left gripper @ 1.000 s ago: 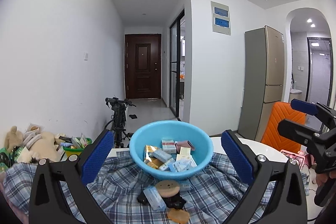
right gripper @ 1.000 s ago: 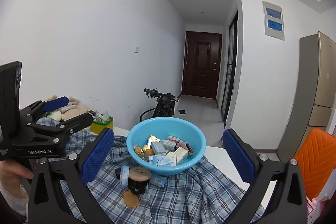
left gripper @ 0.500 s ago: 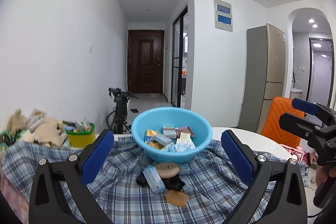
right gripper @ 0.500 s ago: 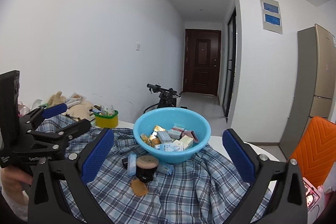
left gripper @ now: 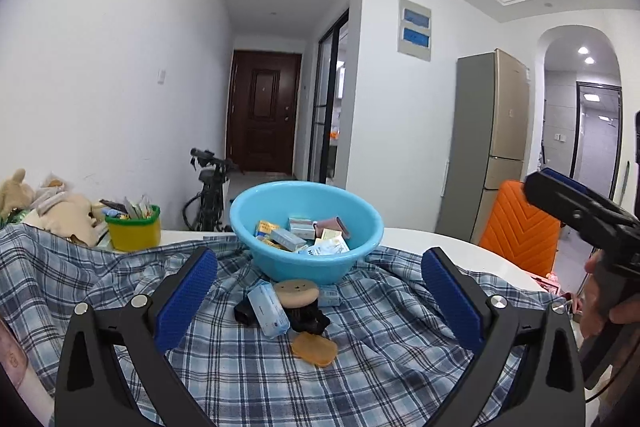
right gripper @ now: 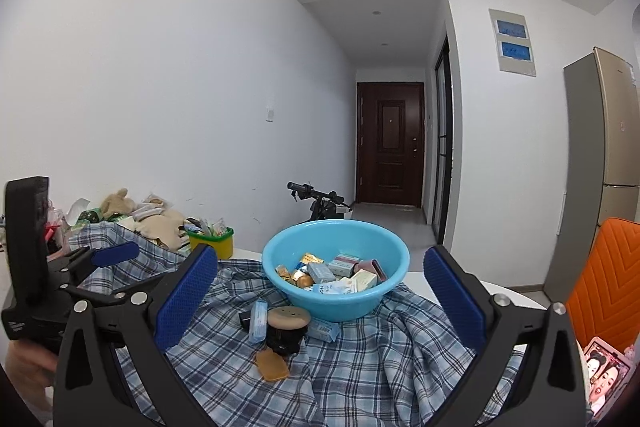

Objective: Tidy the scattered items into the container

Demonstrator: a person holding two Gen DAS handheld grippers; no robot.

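- The left gripper (left gripper: pixel 319 293) hangs over the cloth (left gripper: pixel 384 379) with its blue pads spread wide, nothing between them.
- The right gripper (right gripper: pixel 320 291) is the same: pads far apart, holding nothing, aimed at the bowl (right gripper: pixel 335 269).
- The bowl, light blue, sits on the checked cloth and is partly filled with small boxes and packets (right gripper: pixel 340 273).
- Just in front of the bowl lies a small heap: a blue pack (left gripper: pixel 268 309) leaning on a black thing (left gripper: pixel 306 319), with a tan disc (left gripper: pixel 298 291) on top.
- A flat brown piece (left gripper: pixel 314 348) lies on the cloth nearest the grippers, just beside the heap.
- Another little box (right gripper: pixel 323 329) rests against the bowl's foot.
- A yellow tub (left gripper: pixel 134 233) with a green rim stands off to the left, near some soft toys (left gripper: pixel 60 211).
- An orange chair (left gripper: pixel 520 231) stands to the right of the table.
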